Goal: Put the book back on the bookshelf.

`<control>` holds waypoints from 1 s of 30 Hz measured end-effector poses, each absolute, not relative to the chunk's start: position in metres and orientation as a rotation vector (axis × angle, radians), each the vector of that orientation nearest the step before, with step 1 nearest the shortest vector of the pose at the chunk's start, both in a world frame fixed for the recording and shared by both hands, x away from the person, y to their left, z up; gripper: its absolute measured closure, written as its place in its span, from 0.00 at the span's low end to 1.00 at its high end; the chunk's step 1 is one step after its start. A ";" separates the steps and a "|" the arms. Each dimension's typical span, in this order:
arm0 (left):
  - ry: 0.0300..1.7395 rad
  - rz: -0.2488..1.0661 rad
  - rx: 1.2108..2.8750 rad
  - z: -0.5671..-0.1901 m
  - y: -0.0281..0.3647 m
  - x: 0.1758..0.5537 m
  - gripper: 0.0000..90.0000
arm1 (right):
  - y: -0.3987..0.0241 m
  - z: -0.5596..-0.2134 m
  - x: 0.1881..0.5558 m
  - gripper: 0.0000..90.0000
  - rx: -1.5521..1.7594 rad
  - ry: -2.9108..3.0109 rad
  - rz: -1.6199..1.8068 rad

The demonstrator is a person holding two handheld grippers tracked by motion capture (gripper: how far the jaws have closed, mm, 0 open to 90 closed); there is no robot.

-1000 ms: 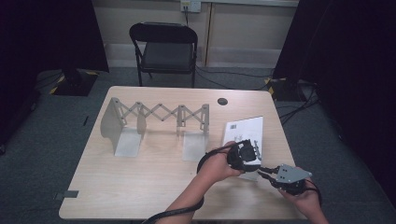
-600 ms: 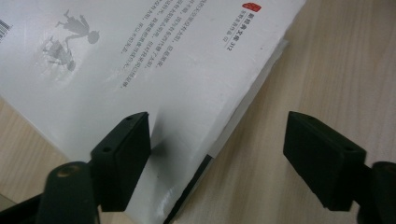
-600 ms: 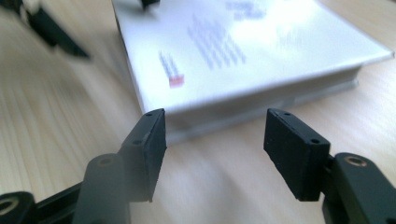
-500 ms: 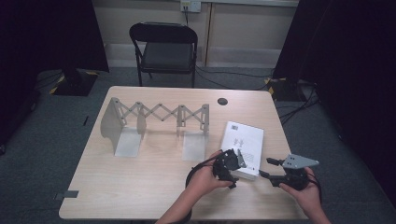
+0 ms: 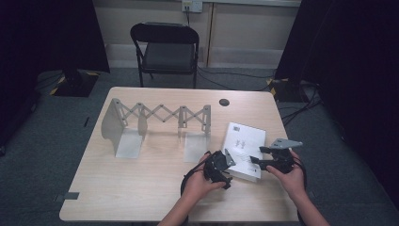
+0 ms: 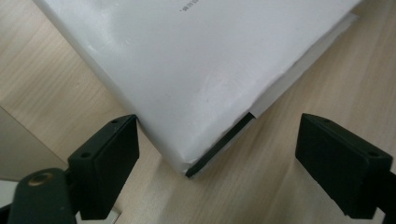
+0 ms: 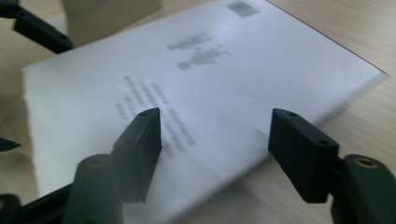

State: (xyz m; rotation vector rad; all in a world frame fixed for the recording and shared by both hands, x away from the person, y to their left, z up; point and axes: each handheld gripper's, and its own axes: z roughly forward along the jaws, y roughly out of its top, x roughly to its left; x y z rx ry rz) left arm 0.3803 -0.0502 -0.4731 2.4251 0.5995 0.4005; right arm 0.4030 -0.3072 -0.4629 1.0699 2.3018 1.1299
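Flanking booklet | left tool, right tool: jaws apart, just opening, nothing gripped

The wooden table carried a white booklet, a folding metal rack and a small dark disc.

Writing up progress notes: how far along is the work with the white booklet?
Done: the white booklet lies flat on the table. In hand: the left gripper and right gripper have just been opening, pads off the booklet. Left: probably standing it in the folding metal rack, which holds nothing.
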 end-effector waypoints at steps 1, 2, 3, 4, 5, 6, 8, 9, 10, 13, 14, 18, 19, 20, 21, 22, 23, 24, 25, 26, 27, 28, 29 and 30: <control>0.590 0.399 2.433 -0.474 -0.051 0.381 0.13 | -0.313 -0.464 0.402 0.33 1.126 2.290 1.131; 0.592 0.398 2.437 -0.476 -0.052 0.382 0.10 | -0.319 -0.465 0.402 0.33 1.187 2.285 1.163; 0.596 0.394 2.435 -0.478 -0.054 0.382 0.07 | -0.323 -0.468 0.402 0.33 1.242 2.287 1.205; 0.602 0.388 2.438 -0.479 -0.055 0.382 0.04 | -0.326 -0.471 0.403 0.33 1.274 2.283 1.249; 0.606 0.380 2.429 -0.480 -0.056 0.383 0.02 | -0.329 -0.473 0.404 0.32 1.317 2.282 1.280; 0.605 0.379 2.430 -0.480 -0.056 0.383 0.00 | -0.331 -0.475 0.406 0.32 1.363 2.295 1.311; 0.610 0.372 2.431 -0.480 -0.056 0.383 0.00 | -0.331 -0.479 0.411 0.32 1.381 2.347 1.372; 0.613 0.369 2.421 -0.480 -0.056 0.383 0.00 | -0.330 -0.481 0.413 0.32 1.409 2.380 1.403; 0.598 0.384 2.436 -0.479 -0.055 0.382 0.01 | -0.327 -0.482 0.415 0.30 1.420 2.422 1.412; 0.573 0.399 2.439 -0.476 -0.052 0.375 0.13 | -0.324 -0.475 0.415 0.30 1.382 2.473 1.328; 0.558 0.394 2.443 -0.475 -0.051 0.371 0.16 | -0.324 -0.474 0.414 0.30 1.379 2.488 1.311; 0.505 0.368 2.442 -0.476 -0.050 0.346 0.17 | -0.328 -0.472 0.399 0.30 1.344 2.539 1.290; 0.499 0.355 2.435 -0.475 -0.049 0.340 0.18 | -0.330 -0.472 0.393 0.30 1.331 2.549 1.292; 0.495 0.335 2.431 -0.474 -0.049 0.335 0.19 | -0.332 -0.473 0.387 0.30 1.319 2.551 1.305; 0.479 0.330 2.434 -0.474 -0.048 0.331 0.20 | -0.334 -0.474 0.381 0.30 1.310 2.550 1.322; 0.455 0.349 2.444 -0.474 -0.048 0.328 0.23 | -0.337 -0.474 0.375 0.30 1.288 2.532 1.336; 0.451 0.354 2.451 -0.475 -0.047 0.326 0.27 | -0.338 -0.475 0.368 0.30 1.272 2.499 1.345; 0.459 0.329 2.454 -0.476 -0.046 0.326 0.27 | -0.339 -0.474 0.361 0.30 1.248 2.477 1.346; 0.459 0.301 2.471 -0.477 -0.045 0.328 0.25 | -0.340 -0.474 0.354 0.31 1.229 2.459 1.343; 0.482 0.296 2.449 -0.480 -0.045 0.329 0.23 | -0.341 -0.473 0.347 0.31 1.202 2.453 1.342; 0.456 0.277 2.460 -0.481 -0.042 0.332 0.18 | -0.340 -0.472 0.342 0.31 1.168 2.470 1.328; 0.465 0.255 2.449 -0.481 -0.041 0.334 0.17 | -0.339 -0.470 0.336 0.30 1.137 2.484 1.312; 0.463 0.251 2.451 -0.481 -0.040 0.338 0.18 | -0.338 -0.469 0.332 0.27 1.101 2.503 1.303; 0.475 0.263 2.442 -0.482 -0.040 0.339 0.18 | -0.336 -0.470 0.327 0.25 1.061 2.524 1.275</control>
